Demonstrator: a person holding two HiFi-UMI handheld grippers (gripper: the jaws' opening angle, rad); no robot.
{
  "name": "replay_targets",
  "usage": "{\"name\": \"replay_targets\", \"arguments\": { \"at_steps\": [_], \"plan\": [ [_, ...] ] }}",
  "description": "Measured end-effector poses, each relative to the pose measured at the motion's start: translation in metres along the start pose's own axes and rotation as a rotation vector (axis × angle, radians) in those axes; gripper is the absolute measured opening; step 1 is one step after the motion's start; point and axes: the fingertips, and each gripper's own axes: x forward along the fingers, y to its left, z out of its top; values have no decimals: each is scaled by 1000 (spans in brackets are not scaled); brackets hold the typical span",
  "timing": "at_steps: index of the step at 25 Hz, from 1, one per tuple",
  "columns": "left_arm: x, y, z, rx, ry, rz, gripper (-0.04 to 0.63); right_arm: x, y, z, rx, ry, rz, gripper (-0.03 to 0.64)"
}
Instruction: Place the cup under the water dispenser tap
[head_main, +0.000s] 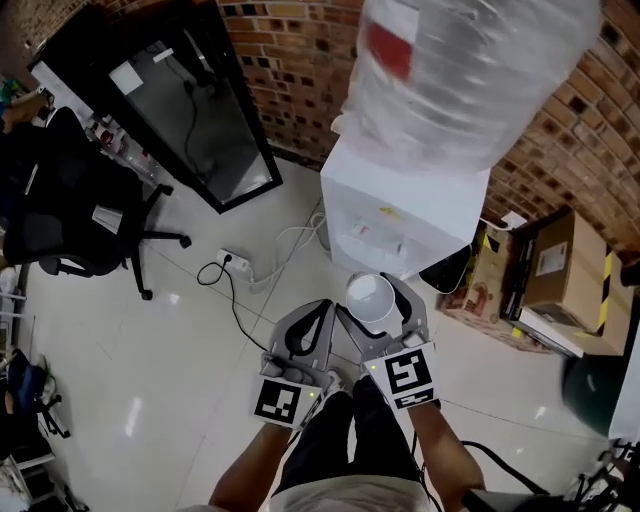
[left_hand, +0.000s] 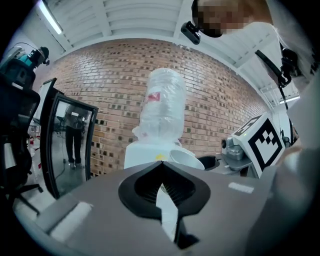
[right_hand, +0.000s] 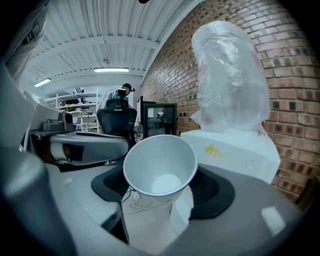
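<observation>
Looking down in the head view: the right gripper (head_main: 383, 318) is at lower centre, jaws clamped on a white paper cup (head_main: 372, 297) with its mouth up. In the frame the cup sits just below the front of the white water dispenser (head_main: 400, 205), apart from it. The dispenser's front shows only small blurred marks, so the tap cannot be picked out. The bottle (head_main: 470, 70) on top is blurred and cut off by the upper edge. The left gripper (head_main: 308, 338) is just beside the right one, to its lower left. An office chair (head_main: 70, 225) is at the left edge, a dark framed glass panel (head_main: 190, 110) at upper left, a power strip (head_main: 232, 260) on the floor and a cardboard box (head_main: 565, 260) at right. Both forearms are cut off at the bottom edge.

Left gripper view: the jaw tips are pressed together at centre with nothing between them. Behind them the dispenser and bottle stand against the brick wall (left_hand: 100, 85). The cup's rim shows right of centre, its lower part hidden by the jaws. The right gripper's marker cube (left_hand: 262, 142) is at the right edge.

Right gripper view: the cup fills the centre, mouth tilted toward the camera, white inside visible down to the bottom. Both pads grip its outer wall. The dispenser's top and the bottle are at upper right; the dispenser's front is out of sight.
</observation>
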Motion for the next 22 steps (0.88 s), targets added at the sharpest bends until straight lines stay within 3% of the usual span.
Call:
{"name": "replay_targets", "arguments": {
  "at_steps": [11,22],
  "plan": [
    [35,26,-89,-83,31,27,-9,73,-30,-88,9,66,0,359],
    [52,39,-160,-89,82,16,-8,146,-63,-184,41,151,15,359]
  ]
}}
